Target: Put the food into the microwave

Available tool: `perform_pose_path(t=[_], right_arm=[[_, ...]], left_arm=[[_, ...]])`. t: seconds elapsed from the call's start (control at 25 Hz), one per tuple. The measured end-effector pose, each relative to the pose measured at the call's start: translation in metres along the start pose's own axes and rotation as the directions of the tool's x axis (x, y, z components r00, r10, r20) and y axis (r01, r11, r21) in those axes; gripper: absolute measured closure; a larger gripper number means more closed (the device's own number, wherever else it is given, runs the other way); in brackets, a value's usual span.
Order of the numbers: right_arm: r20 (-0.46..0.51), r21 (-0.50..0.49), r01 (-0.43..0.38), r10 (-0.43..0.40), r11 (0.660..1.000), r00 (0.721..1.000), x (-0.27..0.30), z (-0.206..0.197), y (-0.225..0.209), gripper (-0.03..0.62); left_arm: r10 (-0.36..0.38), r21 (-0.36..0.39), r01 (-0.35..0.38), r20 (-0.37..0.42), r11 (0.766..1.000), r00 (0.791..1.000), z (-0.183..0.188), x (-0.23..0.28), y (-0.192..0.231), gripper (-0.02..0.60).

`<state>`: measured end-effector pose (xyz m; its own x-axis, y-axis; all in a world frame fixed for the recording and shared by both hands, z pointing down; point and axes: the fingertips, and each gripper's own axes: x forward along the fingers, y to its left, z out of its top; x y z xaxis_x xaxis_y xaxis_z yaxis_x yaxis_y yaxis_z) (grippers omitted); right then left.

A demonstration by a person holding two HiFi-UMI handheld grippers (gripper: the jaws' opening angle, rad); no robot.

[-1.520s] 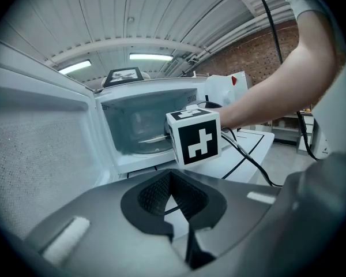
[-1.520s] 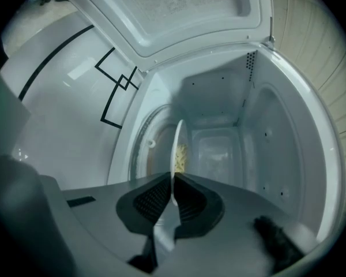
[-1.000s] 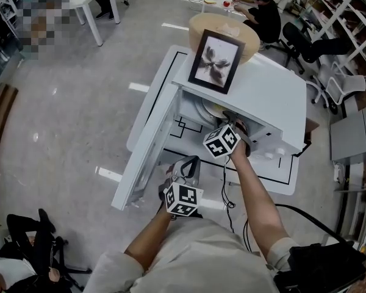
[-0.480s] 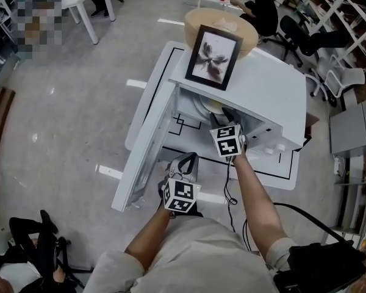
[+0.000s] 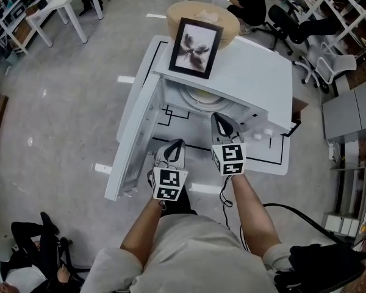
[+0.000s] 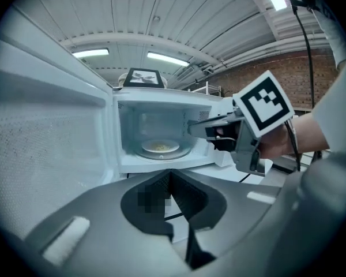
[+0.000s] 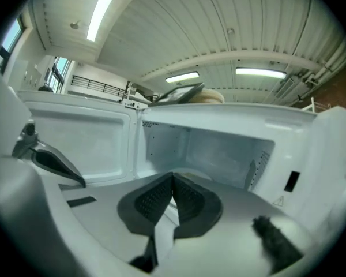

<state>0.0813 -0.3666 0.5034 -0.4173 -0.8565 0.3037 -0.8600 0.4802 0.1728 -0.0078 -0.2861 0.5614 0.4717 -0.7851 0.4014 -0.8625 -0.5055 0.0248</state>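
The small white plate of pale, crumbly food (image 6: pixel 160 147) sits inside the white boxy microwave (image 5: pixel 232 84), on the round glass turntable, near the middle of the cavity; the white microwave door (image 5: pixel 134 139) stands swung wide to the left, so we judge the placing done and the door the only thing left to deal with.

Should the plate need shifting, we expect it to be stiff, smooth and breakable, light enough for one gripper; the food looks loose and would slide if tipped; we would pinch the near rim, where it stands clear of the food, and keep it level.

Our left gripper (image 6: pixel 172 175) hangs low in front of the open door with its jaws together and nothing between them; our right gripper (image 7: pixel 173 178) is at the mouth of the cavity, its jaws have just been closing, and they now meet on nothing, apart from the plate.

From the head view we see only a sliver of the turntable under the microwave's top, so the plate barely shows there; in the right gripper view the gripper's own grey body covers the cavity floor and the plate is hidden; we cannot tell what the food is. A black-framed picture (image 5: pixel 193 46) stands on the microwave, and a tan round bowl (image 5: pixel 202 14) behind it is partly hidden by the frame.
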Motion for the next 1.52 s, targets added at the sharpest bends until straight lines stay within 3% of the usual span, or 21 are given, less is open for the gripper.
perform_pose_path(t=[0.24,0.68,1.52], right_arm=[[0.050,0.081,-0.066,0.062,0.994,0.997,-0.066,0.009,0.027,0.582],[0.105,0.088,-0.010,0.001,0.996,0.994,-0.156,0.023,0.047,0.583],[0.135,0.068,0.001,-0.010,0.998,0.991,-0.166,0.036,0.066,0.583]], left_arm=[[-0.041,0.024,0.039,0.081,0.999,0.996,0.036,-0.022,-0.027,0.575],[-0.095,0.058,0.086,0.163,0.995,0.982,0.062,-0.064,-0.083,0.575],[-0.150,0.092,0.137,0.153,0.986,0.977,0.068,-0.080,-0.094,0.575]])
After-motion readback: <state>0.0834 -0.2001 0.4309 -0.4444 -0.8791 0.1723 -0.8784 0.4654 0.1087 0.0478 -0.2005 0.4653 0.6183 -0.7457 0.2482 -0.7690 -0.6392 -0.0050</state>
